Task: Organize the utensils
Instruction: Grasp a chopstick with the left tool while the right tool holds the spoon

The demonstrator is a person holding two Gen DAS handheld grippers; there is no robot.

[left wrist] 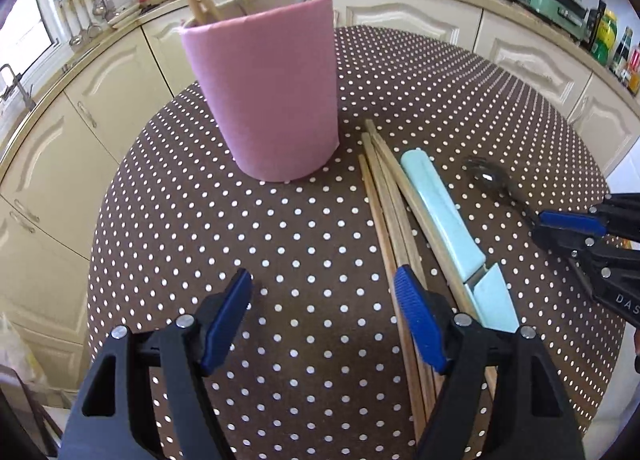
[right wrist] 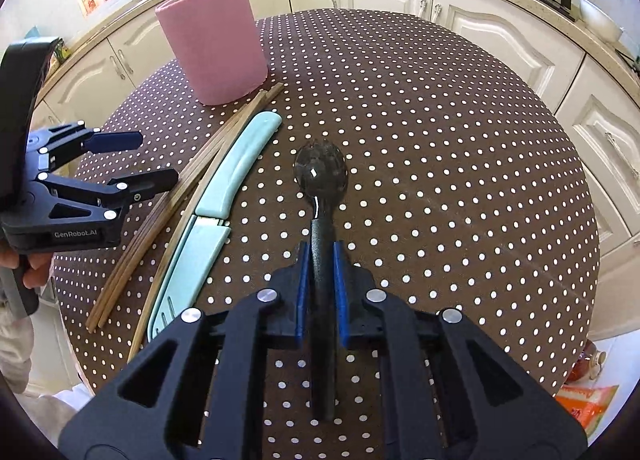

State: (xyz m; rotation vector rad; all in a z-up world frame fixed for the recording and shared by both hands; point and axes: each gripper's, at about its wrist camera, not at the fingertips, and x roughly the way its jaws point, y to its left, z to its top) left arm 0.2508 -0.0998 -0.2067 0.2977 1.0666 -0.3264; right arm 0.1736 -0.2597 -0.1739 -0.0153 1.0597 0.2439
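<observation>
A pink utensil cup (left wrist: 264, 100) (right wrist: 212, 44) stands at the far side of the polka-dot table, holding wooden chopsticks and a metal ladle. Loose wooden chopsticks (left wrist: 392, 220) (right wrist: 176, 204) and a pale blue sheathed knife (left wrist: 452, 236) (right wrist: 216, 200) lie to its right. My right gripper (right wrist: 320, 256) is shut on the handle of a dark spork (right wrist: 320, 172), whose head also shows in the left wrist view (left wrist: 486, 176). My left gripper (left wrist: 324, 292) is open and empty above the table, its right finger (left wrist: 416, 312) over the chopsticks.
The round table (right wrist: 440, 140) has a brown cloth with white dots. Cream kitchen cabinets (left wrist: 100, 72) curve around behind it. A stove, a bowl and bottles (left wrist: 612, 40) stand on the counter. An orange packet (right wrist: 584, 404) lies on the floor at right.
</observation>
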